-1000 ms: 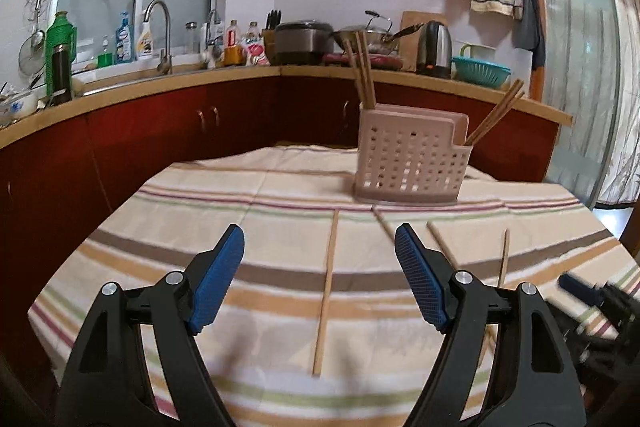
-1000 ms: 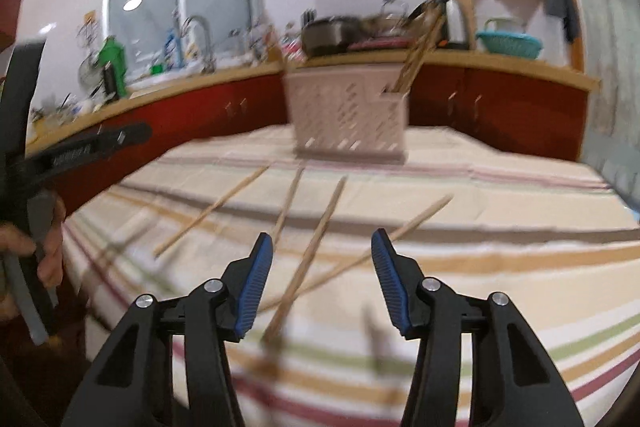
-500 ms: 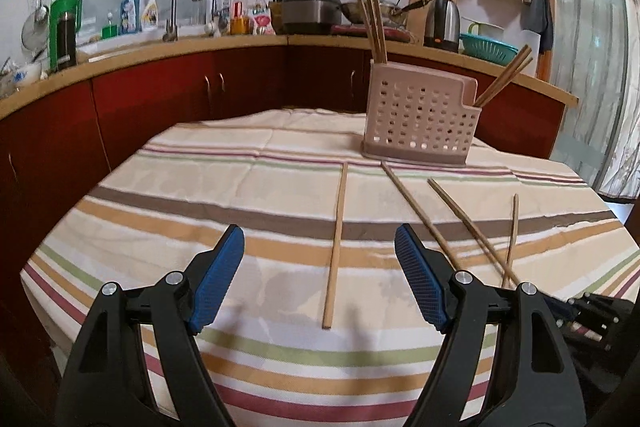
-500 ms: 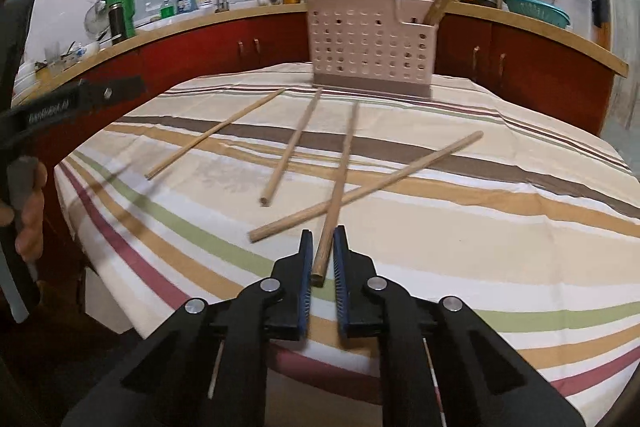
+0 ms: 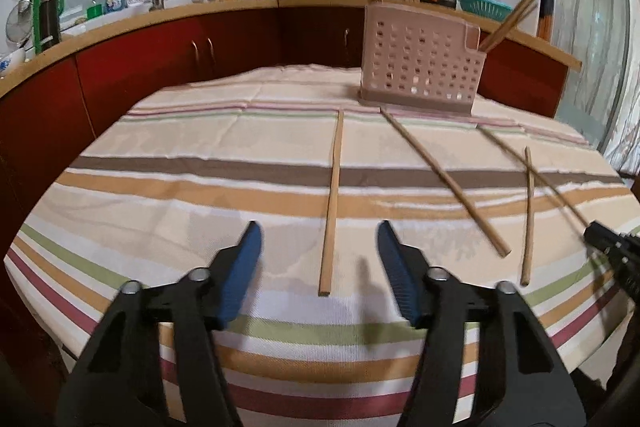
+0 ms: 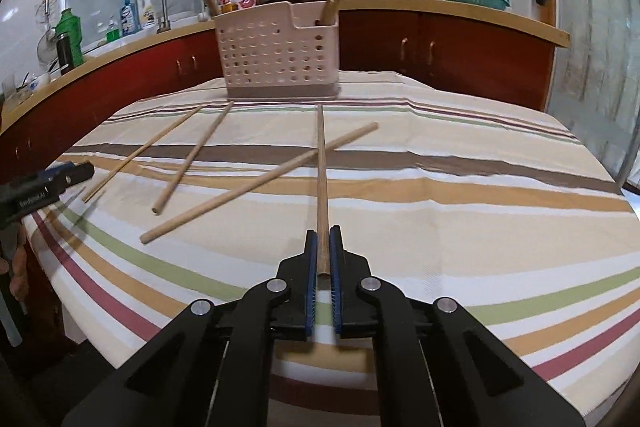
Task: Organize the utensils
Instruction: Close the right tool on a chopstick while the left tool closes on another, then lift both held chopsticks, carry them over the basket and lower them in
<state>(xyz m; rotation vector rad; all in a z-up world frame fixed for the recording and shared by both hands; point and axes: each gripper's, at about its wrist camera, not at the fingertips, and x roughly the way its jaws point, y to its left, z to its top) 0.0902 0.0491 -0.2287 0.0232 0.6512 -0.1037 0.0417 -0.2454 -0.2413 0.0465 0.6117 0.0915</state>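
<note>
Several wooden chopsticks lie loose on the striped tablecloth. My right gripper (image 6: 323, 247) is shut on the near end of one chopstick (image 6: 321, 179), which crosses over a second one (image 6: 260, 183). My left gripper (image 5: 320, 235) hangs low over the table with its jaws closing. Another chopstick (image 5: 333, 203) lies between its pads, and neither pad touches it. A pink perforated utensil holder (image 5: 420, 67) (image 6: 280, 55) stands at the far side with chopsticks upright in both ends. The right gripper (image 5: 612, 247) also shows at the right edge of the left wrist view.
Two more chopsticks (image 5: 444, 179) (image 5: 528, 215) lie between the grippers. The table edge (image 5: 120, 311) runs close under both grippers. Red cabinets (image 5: 180, 51) and a cluttered counter stand behind the table. The left gripper's body and a hand (image 6: 44, 183) fill the left edge.
My right gripper closed on a chopstick's end and shifted, so the stick now runs straight ahead. My left gripper sank toward the table, and its jaws narrowed around the chopstick below.
</note>
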